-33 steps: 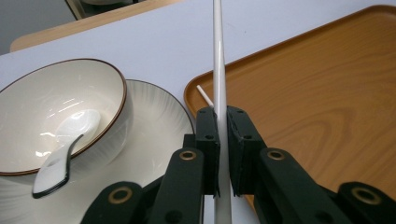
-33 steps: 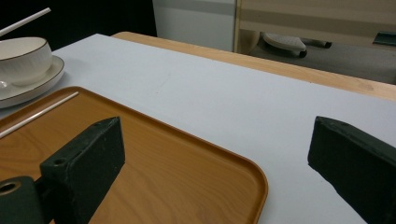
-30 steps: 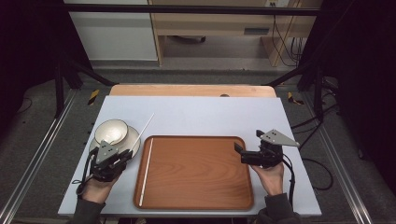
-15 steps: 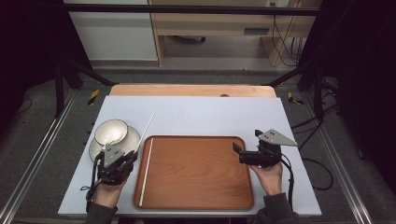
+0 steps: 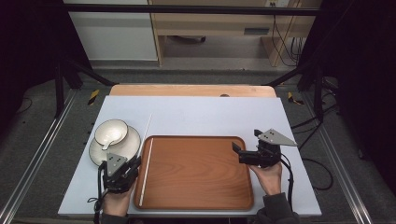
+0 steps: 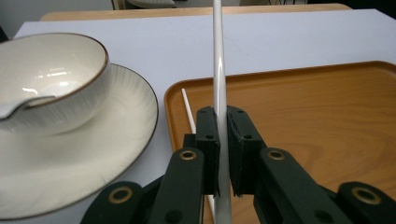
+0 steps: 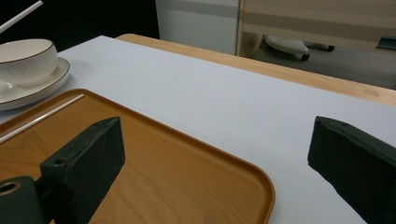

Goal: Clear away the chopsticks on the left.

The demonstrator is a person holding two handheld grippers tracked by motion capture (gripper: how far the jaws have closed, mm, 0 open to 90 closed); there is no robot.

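Where the person's forearms enter at the near edge of the high view, the left gripper (image 5: 122, 169) sits just beside the left rim of the rectangular brown wooden tray (image 5: 196, 186), with its fingers (image 6: 208, 140) closed on a thin white chopstick (image 6: 219, 93). In the left gripper view this held chopstick runs straight up between the two black fingers and out past the top edge. A second thin white chopstick (image 5: 146, 168) lies flat inside the tray along its left rim; in the left gripper view it (image 6: 187, 109) shows just left of the fingers, resting on the tray floor (image 6: 327, 116).

The right gripper (image 5: 243, 154) hovers at the tray's right rim, a hand (image 5: 267, 176) behind it and a grey three-cornered plate on top. In the right gripper view its fingers (image 7: 86, 161) stand wide apart with nothing between them, over the tray's far right corner (image 7: 196, 177).

To the left of the tray, on the pale grey bench (image 5: 210, 116), a round cream plate with a dark rim (image 5: 109, 151) carries a cream bowl with a brown rim (image 5: 111, 131). A pale spoon handle (image 6: 18, 107) leans inside the bowl. The plate's edge lies near the tray's left rim but apart from it.

Farther off, a strip of light wooden bench edge (image 5: 191, 90) runs along the far side. Beyond it are a grey floor, dark frame legs, cables and a pale cabinet.

No brand, label or legible writing can be made out on any item.
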